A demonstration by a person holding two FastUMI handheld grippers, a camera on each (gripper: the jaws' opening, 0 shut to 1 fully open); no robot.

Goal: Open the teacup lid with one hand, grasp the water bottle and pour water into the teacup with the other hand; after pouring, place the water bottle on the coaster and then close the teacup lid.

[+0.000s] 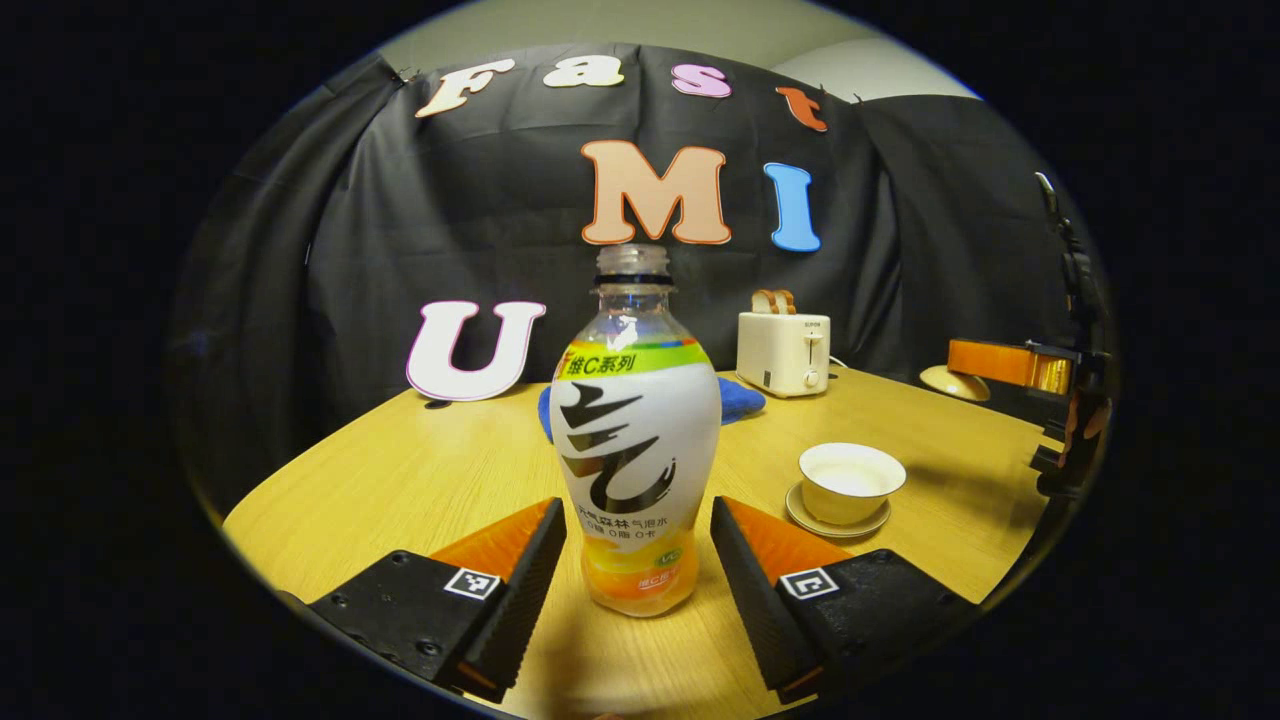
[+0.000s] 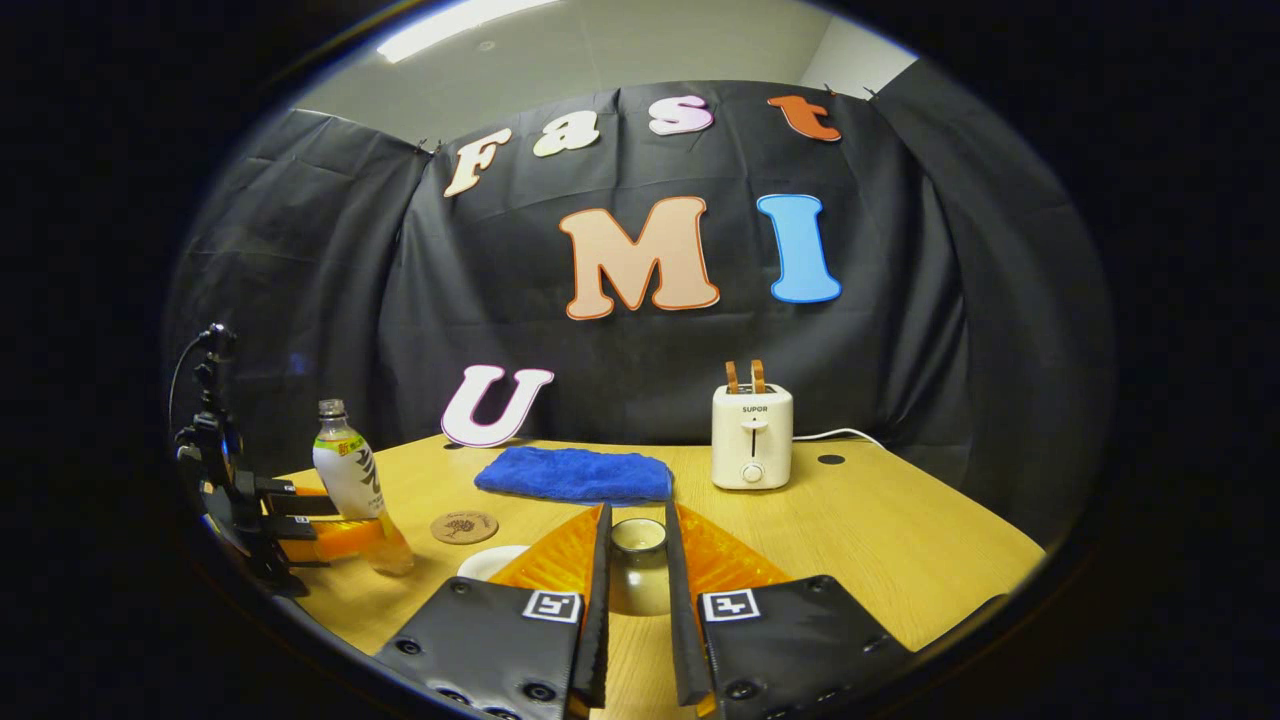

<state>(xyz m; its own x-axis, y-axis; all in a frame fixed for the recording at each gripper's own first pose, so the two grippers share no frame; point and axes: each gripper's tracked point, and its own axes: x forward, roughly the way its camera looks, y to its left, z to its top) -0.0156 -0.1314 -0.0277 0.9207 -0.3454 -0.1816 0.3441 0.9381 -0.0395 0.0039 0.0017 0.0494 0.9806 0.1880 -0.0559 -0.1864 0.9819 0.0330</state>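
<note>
The right gripper (image 2: 636,600) pinches the lid (image 2: 638,568) up off the cup (image 1: 851,482) so the mouth lies open for pouring, while the left gripper (image 1: 637,560), fingers spread, straddles the uncapped bottle (image 1: 635,440) on the table (image 1: 420,470), coaster (image 2: 464,526) just beyond.

You've got print on the clear plastic drink bottle w/ white-green-orange wrap (image 1: 635,440), centre frame in left gripper view: label chars plus a big black brush mark. The white two-slot toaster (image 2: 752,440), right of centre in right gripper view, carries a short brand word in dark caps. The round cork coaster (image 2: 464,526), lower left, has a stamp too small to read. Square b/w code tags (image 1: 472,583) sit at bottom, on both grippers' fingers.
</note>
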